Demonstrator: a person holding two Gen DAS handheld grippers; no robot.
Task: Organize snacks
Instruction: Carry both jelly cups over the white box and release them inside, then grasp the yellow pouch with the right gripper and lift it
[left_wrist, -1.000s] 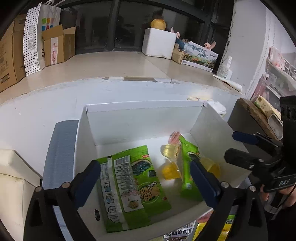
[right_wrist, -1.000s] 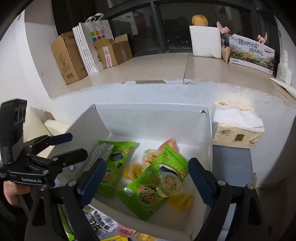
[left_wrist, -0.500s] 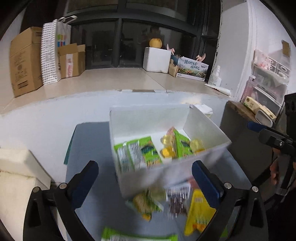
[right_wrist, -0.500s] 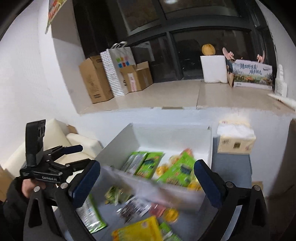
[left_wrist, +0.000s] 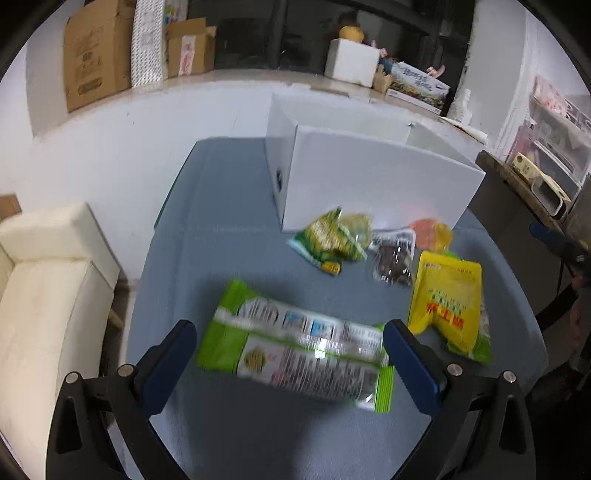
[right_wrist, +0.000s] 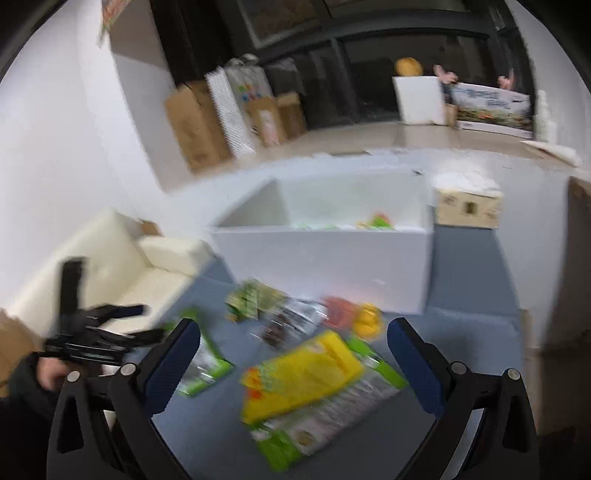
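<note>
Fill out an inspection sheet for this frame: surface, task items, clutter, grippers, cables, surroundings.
Surface: blue-grey tabletop, snacks loose on it.
Job's things: white box at the far end, some packets inside; long green packet nearest the left gripper; yellow pouch lying on another green packet; small green packet, dark snack pack and orange and yellow jelly cups in front of the box.
Clutter: tissue box beside the white box.
Grippers: left gripper open, empty; right gripper open, empty.
Cables: nothing seen.
Surroundings: cream sofa; cardboard boxes on a ledge.
</note>
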